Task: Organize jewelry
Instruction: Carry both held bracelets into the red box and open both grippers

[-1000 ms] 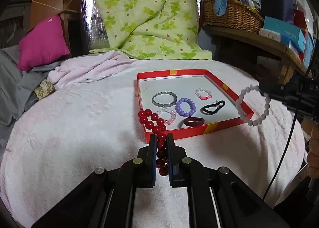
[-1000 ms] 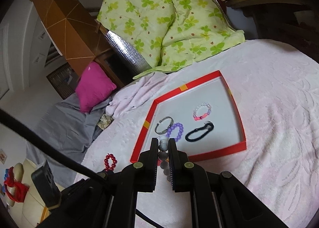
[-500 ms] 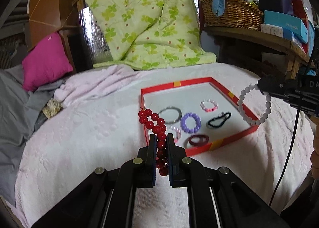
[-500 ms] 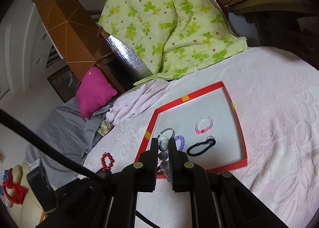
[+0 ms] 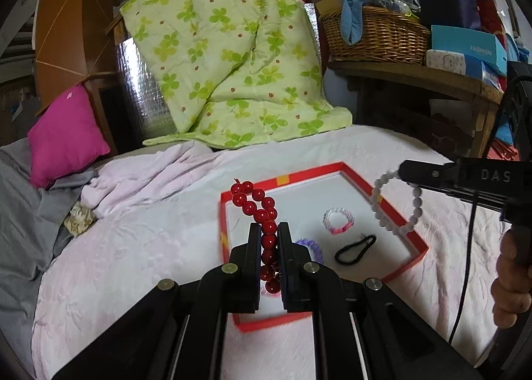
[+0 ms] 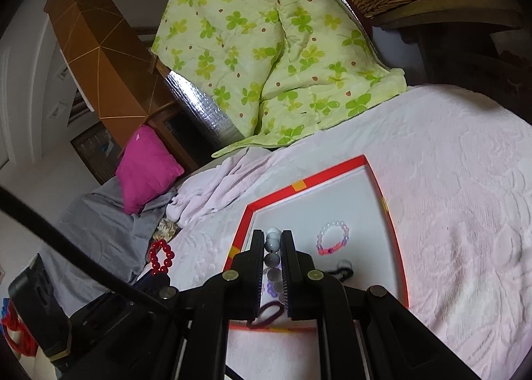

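My left gripper [image 5: 269, 230] is shut on a red bead bracelet [image 5: 257, 205], which sticks up past the fingertips over the near left part of the red-rimmed tray [image 5: 311, 174]. My right gripper [image 6: 273, 240] is shut on a white bead bracelet [image 6: 273, 237]; that bracelet [image 5: 395, 203] hangs as a ring over the tray's right rim in the left wrist view. Inside the tray lie a pink-and-clear bracelet [image 5: 338, 221], a purple bracelet [image 5: 312, 247], a black hair tie [image 5: 355, 249] and a dark maroon band [image 6: 266, 312].
The tray [image 6: 395, 247] rests on a pale pink bedspread [image 5: 139, 247]. Behind it lie a green clover quilt [image 5: 229, 57], a magenta pillow [image 5: 63, 137] and grey cloth [image 5: 23, 213]. A wooden shelf with a wicker basket [image 5: 375, 31] stands at right. A hand [image 5: 512, 280] grips the right tool.
Both grippers have risen and moved forward over the tray, each still clamping its bracelet. The tray now sits lower and nearer in both views, partly under the fingers.
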Demonstrator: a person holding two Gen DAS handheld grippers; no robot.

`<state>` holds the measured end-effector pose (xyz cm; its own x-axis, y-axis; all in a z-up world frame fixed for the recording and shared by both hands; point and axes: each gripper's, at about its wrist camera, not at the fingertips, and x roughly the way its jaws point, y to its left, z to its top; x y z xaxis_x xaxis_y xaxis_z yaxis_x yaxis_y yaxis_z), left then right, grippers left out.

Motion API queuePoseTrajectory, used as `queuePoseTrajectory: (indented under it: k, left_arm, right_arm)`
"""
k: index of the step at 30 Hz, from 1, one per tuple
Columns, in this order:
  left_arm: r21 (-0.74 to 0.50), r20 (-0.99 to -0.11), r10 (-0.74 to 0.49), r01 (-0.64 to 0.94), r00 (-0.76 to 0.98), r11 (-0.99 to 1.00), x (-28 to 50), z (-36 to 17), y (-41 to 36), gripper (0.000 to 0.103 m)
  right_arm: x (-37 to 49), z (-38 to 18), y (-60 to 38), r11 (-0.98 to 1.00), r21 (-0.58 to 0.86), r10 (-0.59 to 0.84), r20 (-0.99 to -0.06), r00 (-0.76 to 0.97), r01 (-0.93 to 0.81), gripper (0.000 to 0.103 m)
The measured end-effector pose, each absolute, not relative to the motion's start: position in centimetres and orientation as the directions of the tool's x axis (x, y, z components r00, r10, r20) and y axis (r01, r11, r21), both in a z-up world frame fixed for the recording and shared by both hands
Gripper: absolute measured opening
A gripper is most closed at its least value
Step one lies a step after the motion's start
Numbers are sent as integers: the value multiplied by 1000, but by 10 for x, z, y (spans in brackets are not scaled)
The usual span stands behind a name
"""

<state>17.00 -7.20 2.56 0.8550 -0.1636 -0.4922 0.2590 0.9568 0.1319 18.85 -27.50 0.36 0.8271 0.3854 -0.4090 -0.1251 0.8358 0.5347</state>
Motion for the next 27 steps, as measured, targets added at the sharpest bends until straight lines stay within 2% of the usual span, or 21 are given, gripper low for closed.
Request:
queuePoseTrajectory:
  k: [12, 18, 24, 27]
  left_arm:
    - [135, -503, -177, 279, 846, 951, 210, 27, -93, 10]
    - [63, -573, -237, 331, 784, 942, 258, 15, -102, 10]
    - [-97, -653, -331, 358, 681, 929, 309, -12, -96, 10]
    - [-118, -681, -342, 363, 648, 924, 322, -24, -101, 10]
  right_arm:
    - [231, 13, -285, 847, 521, 351, -400, 847, -105, 11]
    - [264, 6, -292, 828, 555, 361, -426, 830, -76, 11]
    - [307, -4, -305, 803, 596, 364, -460, 810, -22, 11]
    - [325, -15, -307, 790, 613, 369, -484, 793, 6, 11]
